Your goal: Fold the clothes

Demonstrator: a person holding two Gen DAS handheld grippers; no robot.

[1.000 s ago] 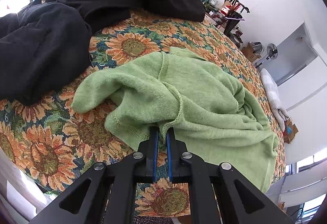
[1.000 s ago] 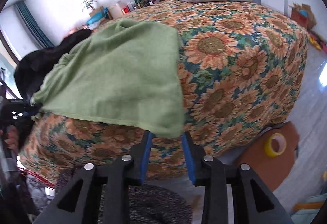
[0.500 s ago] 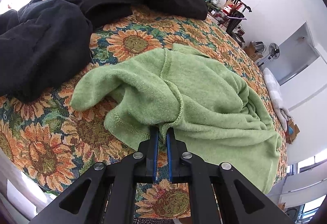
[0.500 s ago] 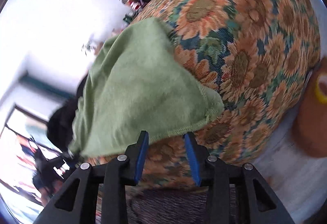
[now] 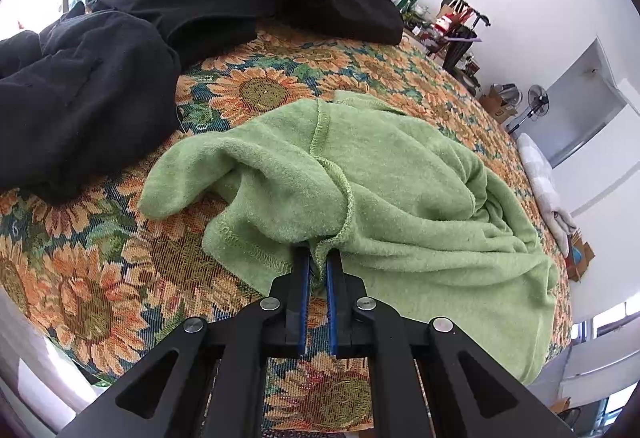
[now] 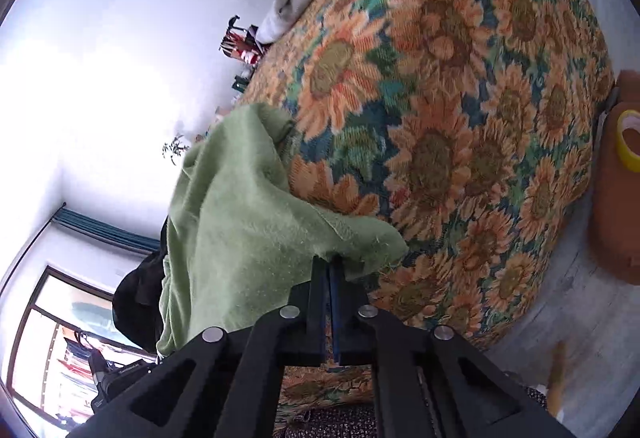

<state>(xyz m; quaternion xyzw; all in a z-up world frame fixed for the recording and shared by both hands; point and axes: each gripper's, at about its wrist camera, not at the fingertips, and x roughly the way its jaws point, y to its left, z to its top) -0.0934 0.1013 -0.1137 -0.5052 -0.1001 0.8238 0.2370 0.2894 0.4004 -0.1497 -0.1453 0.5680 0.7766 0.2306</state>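
The crumpled green terry-cloth garment (image 5: 384, 190) lies on the sunflower-patterned counter cover (image 5: 100, 278), with the heap of black clothing (image 5: 88, 86) beyond it and clear of it. The left tongs (image 5: 318, 262) are nearly closed, pinching a stitched seam at the garment's near edge; that hold seems meant to anchor one end so the cloth can be drawn flat. The right tongs (image 6: 330, 270) are pressed together on the garment's (image 6: 240, 230) corner at the opposite end, where it hangs over the counter cover's (image 6: 460, 118) rim, probably to give a second hold for stretching or lifting the piece into a fold.

Half a second ago the right tongs stood wide apart just short of that corner; they have since closed on it, and the right view has tilted further. The left tongs have kept their pinch on the same seam, and the garment near them has hardly shifted.
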